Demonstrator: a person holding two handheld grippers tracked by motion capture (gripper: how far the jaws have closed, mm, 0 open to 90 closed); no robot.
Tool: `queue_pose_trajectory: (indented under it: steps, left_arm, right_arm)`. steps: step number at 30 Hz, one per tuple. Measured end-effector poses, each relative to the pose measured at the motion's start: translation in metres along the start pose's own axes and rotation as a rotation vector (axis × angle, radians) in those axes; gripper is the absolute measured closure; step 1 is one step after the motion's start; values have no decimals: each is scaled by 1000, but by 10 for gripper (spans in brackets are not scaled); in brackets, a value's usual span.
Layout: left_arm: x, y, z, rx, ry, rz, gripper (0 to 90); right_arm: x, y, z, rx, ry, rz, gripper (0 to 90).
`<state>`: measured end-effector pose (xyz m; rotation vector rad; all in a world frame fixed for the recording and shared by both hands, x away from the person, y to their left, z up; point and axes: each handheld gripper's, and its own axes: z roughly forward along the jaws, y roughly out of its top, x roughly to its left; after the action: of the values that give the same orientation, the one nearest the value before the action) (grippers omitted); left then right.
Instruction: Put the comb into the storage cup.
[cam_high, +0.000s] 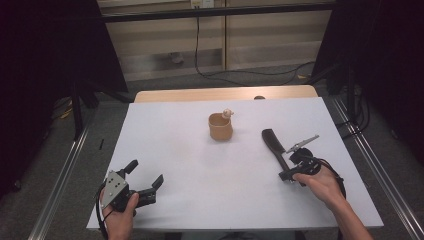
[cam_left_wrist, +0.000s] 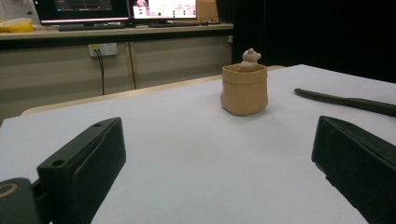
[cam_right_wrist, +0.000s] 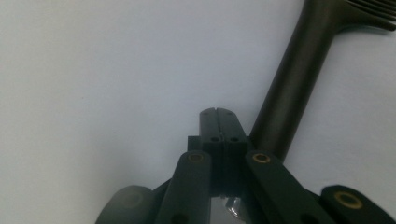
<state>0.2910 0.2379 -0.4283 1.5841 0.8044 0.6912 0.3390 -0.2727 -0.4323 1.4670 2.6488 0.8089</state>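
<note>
Two tongs rest low over the white desk, one in each of your hands. Your left tongs sit near the front left corner with their jaws spread wide apart and nothing between them; from the left gripper view the two black jaws frame a bare stretch of desk, with the tan cup farther off between them. A small bear-like figurine sits at the cup's rim. In the high view that cup stands upright toward the far middle of the desk, well apart from both hands.

Your right tongs lie at the right side — jaws pressed together, empty. The right gripper view shows the closed tips pointing down at the desk, with the dark handle of a black utensil just beside them on their right; whether they touch it I cannot tell. From above, the utensil lies flat on the desk — its broader end toward the cup, its handle running back to your right hand. Its ridged head shows at the top corner of the right gripper view.
</note>
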Motion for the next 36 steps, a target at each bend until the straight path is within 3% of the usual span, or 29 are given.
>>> queue_pose_trajectory:
  steps: [9, 18, 19, 23, 26, 27, 29, 32, 34, 35, 36]
  left_arm:
    - [0, 0, 0, 1, -3, 6, 31]
    - [1, 0, 0, -2, 0, 1, 31]
    - [1, 0, 0, -2, 0, 1, 31]
    - [1, 1, 0, 0, -3, 4, 31]
    - [1, 1, 0, -1, -4, 5, 31]
    - [1, 1, 0, -1, -3, 5, 31]
    - [0, 0, 0, 0, -2, 0, 31]
    - [0, 0, 1, 2, -2, 2, 31]
    - [0, 0, 0, 4, 0, 4, 31]
    - [0, 0, 0, 4, 0, 4, 31]
    - [0, 0, 0, 3, 0, 1, 31]
  right_arm:
    - [-2, -1, -1, -1, -22, 2, 900]
    - [-2, -2, 0, -29, 8, -14, 900]
    - [0, -1, -1, -53, 26, -46, 900]
    - [3, 1, -4, -102, 29, -78, 900]
    - [4, 1, -9, -165, 34, -88, 900]
    - [3, 1, -12, -208, 39, -84, 884]
    - [2, 1, -13, -223, 60, -77, 880]
    - [2, 1, -20, -270, 55, -65, 828]
    - [1, 2, -27, -308, 59, -68, 647]
    - [1, 2, -27, -308, 59, -68, 647]
    - [1, 2, -28, -313, 46, -71, 564]
